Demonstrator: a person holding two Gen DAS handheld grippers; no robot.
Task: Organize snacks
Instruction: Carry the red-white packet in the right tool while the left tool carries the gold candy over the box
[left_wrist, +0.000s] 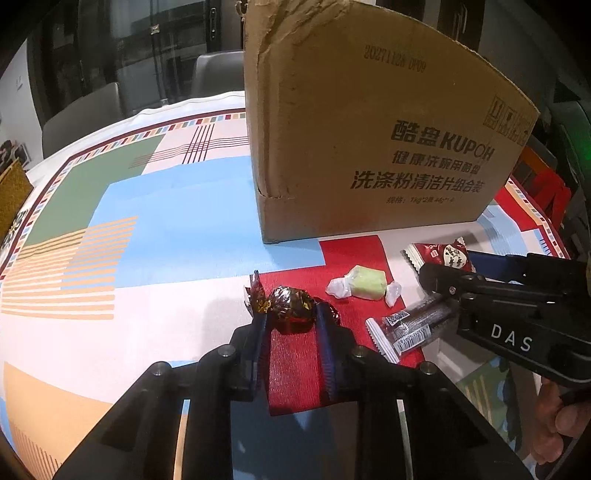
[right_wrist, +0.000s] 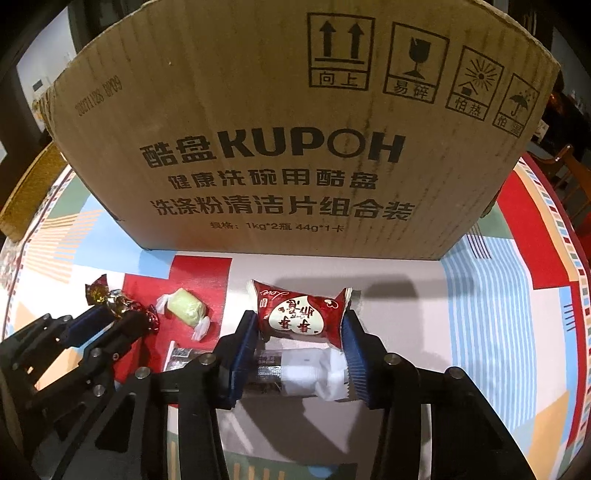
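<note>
My left gripper (left_wrist: 290, 319) is shut on a brown foil-wrapped candy (left_wrist: 291, 308) that rests on a red patch of the tablecloth; the right wrist view shows the same gripper (right_wrist: 114, 315) and candy (right_wrist: 110, 301) at the left. My right gripper (right_wrist: 300, 326) is shut on a red snack packet (right_wrist: 301, 314), with a blue pad against each end. In the left wrist view that right gripper (left_wrist: 454, 267) and the red packet (left_wrist: 448, 254) sit at the right. A black-and-silver biscuit packet (right_wrist: 295, 371) lies under the right fingers. A green candy in a clear wrapper (left_wrist: 365, 284) lies loose between the grippers.
A tall cardboard box (right_wrist: 288, 129) stands just behind the snacks; its inside is hidden. The patterned tablecloth (left_wrist: 166, 229) stretches bare to the left. A golden woven object (left_wrist: 11, 192) lies at the table's left edge, grey chairs (left_wrist: 218, 70) stand beyond. A hand (left_wrist: 561, 417) holds the right gripper.
</note>
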